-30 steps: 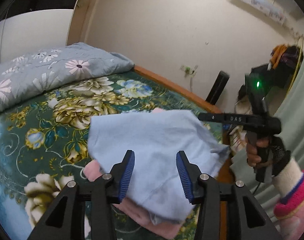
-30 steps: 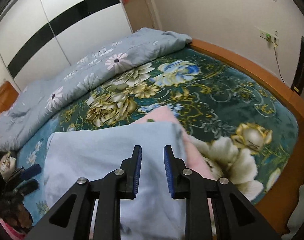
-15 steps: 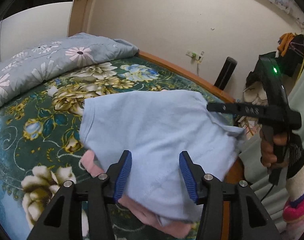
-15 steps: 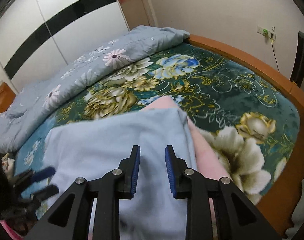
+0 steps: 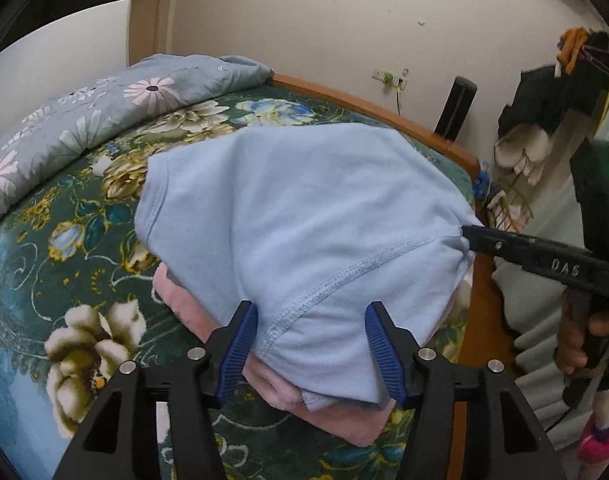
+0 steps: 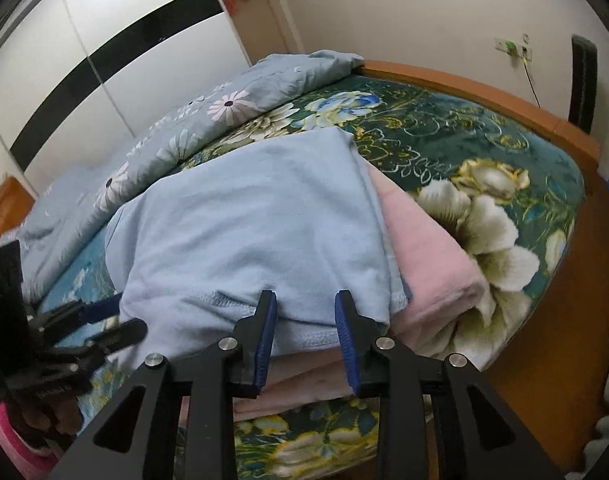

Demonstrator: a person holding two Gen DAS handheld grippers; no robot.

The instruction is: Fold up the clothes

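Observation:
A folded light blue garment (image 5: 304,216) lies on top of a folded pink garment (image 5: 336,412) near the bed's foot edge. It also shows in the right wrist view (image 6: 256,228), with the pink garment (image 6: 428,256) under it. My left gripper (image 5: 310,344) is open, its blue pads on either side of the blue garment's near hem. My right gripper (image 6: 306,332) is open at the hem too. In the left wrist view its tip (image 5: 470,236) touches the garment's right corner.
The bed has a dark green floral cover (image 5: 64,280) and a wooden frame (image 6: 544,280). A grey-blue floral quilt (image 5: 84,120) lies bunched at the head end. A wall, a socket (image 5: 388,77) and hanging clothes (image 5: 544,112) are beyond the foot.
The blue garment has come down from the air onto the pink garment. My right gripper's jaws have opened wider. Both grippers have moved closer to the pile.

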